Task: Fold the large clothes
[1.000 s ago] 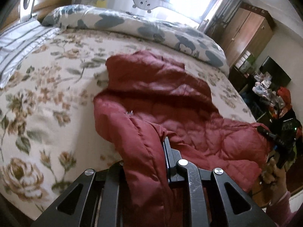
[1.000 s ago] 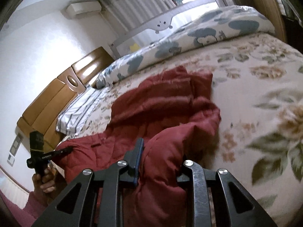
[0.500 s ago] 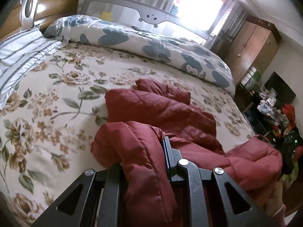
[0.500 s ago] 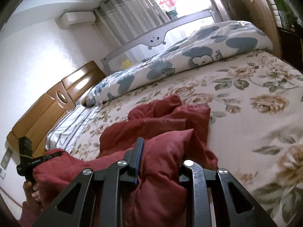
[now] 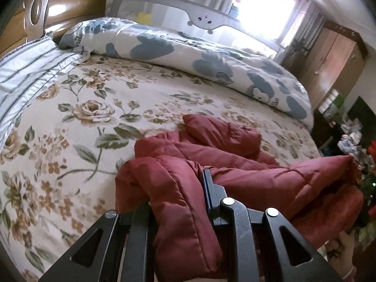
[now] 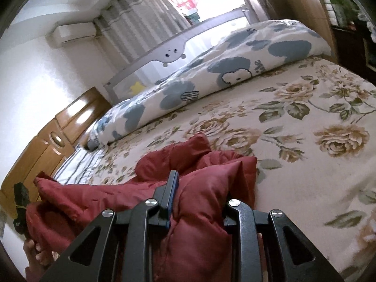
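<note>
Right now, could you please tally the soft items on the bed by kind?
Red puffer jacket: 1
Blue-and-white patterned duvet: 1
Striped pillow: 1
Floral bedspread: 1
Total: 4

Change over the last second, both wrist views:

- Red puffer jacket (image 5: 211,155): earlier spread wide over the floral bedspread (image 5: 70,117), far edge reaching toward the mid-bed. Now bunched into a smaller heap at the near edge; more bare bedspread shows beyond it and to its left.
- Left gripper (image 5: 181,188) and right gripper (image 6: 199,188): both have drawn back toward the near side and tilted up; the blue-patterned duvet (image 5: 188,54) and the window sit lower and larger in frame.
- The jacket span between the two grippers now hangs lifted, no longer lying flat.
</note>
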Demonstrator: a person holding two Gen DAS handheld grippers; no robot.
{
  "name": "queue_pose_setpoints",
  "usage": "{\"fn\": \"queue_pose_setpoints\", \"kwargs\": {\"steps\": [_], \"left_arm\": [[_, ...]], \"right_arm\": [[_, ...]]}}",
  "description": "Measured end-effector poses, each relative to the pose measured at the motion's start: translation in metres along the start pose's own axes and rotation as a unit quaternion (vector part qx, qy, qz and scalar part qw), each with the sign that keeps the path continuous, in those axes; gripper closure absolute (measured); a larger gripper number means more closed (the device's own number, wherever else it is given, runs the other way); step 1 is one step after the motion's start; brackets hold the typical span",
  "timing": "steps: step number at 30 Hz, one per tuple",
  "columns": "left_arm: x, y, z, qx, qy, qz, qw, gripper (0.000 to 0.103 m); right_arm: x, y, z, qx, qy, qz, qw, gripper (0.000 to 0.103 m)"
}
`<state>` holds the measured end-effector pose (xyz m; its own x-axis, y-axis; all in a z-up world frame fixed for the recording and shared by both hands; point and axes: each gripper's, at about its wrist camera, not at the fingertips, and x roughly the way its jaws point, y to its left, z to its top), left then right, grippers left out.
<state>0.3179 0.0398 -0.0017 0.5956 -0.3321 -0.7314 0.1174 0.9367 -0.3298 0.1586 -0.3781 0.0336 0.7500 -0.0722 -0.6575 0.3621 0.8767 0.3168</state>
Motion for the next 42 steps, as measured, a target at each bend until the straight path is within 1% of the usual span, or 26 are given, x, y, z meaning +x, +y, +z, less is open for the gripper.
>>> {"fn": "queue_pose_setpoints", "kwargs": {"steps": [6,10,16,17,23,29,32,34,35,40,42], "left_arm": [[0.055,-0.003,0.026,-0.002,0.01,0.026,0.9996,0.085],[0.097,-0.004,0.039,-0.002,0.021,0.048,0.9986,0.085],[0.145,0.0,0.054,-0.012,0.029,0.062,0.9976,0.083],[0.153,0.001,0.056,-0.014,0.032,0.065,0.9973,0.082],[0.204,0.013,0.064,-0.034,0.059,0.074,0.995,0.081],[0.232,0.012,0.068,-0.028,0.067,0.086,0.9936,0.08],[0.229,0.012,0.066,-0.03,0.062,0.085,0.994,0.08],[0.218,0.011,0.063,-0.03,0.055,0.081,0.9948,0.079],[0.211,0.01,0.06,-0.027,0.051,0.08,0.9951,0.077],[0.157,-0.001,0.041,-0.006,0.02,0.072,0.9971,0.063],[0.131,-0.007,0.03,-0.001,0.004,0.068,0.9977,0.053]], "right_arm": [[0.046,-0.02,0.01,0.03,0.012,-0.025,0.999,0.079],[0.074,-0.025,0.014,0.027,0.022,-0.042,0.999,0.079],[0.107,-0.031,0.022,0.021,0.027,-0.062,0.998,0.078],[0.113,-0.033,0.022,0.022,0.027,-0.066,0.997,0.078],[0.151,-0.045,0.021,0.027,0.045,-0.085,0.995,0.078],[0.172,-0.055,0.018,0.033,0.053,-0.095,0.993,0.078],[0.18,-0.06,0.016,0.042,0.06,-0.095,0.993,0.078],[0.183,-0.062,0.014,0.045,0.063,-0.093,0.993,0.078],[0.183,-0.063,0.014,0.045,0.064,-0.093,0.993,0.078],[0.184,-0.063,0.013,0.044,0.065,-0.09,0.993,0.078],[0.184,-0.064,0.013,0.045,0.065,-0.092,0.993,0.077]]}}
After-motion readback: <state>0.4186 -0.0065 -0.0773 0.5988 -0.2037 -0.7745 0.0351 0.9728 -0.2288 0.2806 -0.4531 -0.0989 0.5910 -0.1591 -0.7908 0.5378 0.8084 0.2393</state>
